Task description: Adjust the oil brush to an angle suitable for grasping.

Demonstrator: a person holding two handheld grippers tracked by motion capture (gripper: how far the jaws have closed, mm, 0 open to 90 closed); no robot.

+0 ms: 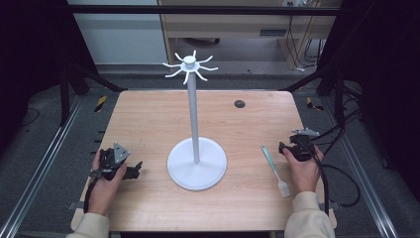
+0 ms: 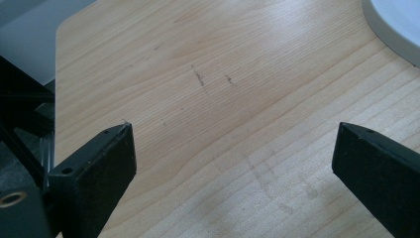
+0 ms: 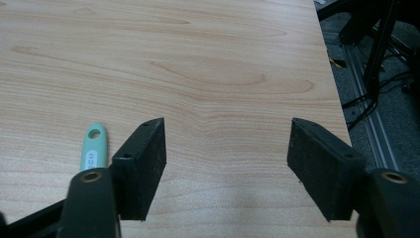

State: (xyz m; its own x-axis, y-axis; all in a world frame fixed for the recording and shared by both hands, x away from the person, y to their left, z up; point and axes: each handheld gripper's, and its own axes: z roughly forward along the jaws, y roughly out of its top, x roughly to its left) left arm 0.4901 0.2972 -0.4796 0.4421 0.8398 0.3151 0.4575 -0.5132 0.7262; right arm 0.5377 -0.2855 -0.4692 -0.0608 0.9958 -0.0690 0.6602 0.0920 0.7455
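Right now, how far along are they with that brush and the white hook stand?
Nothing looks done: the mint-handled brush lies flat on the wooden table, and the white hook stand holds nothing. Left gripper and right gripper are both open. Presumably picking up and hanging remain.

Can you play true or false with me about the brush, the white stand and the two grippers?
1. The brush lies flat on the table. True.
2. The brush hangs from a hook on the stand. False: the hooks at the top are bare and the brush lies on the table.
3. The right gripper is open with nothing between its jaws. True.
4. The left gripper is shut on the brush. False: its jaws stand wide apart over bare wood.
5. The brush lies nearer the right gripper than the left gripper. True.
6. The stand has tipped over. False: it stands upright on its round base.
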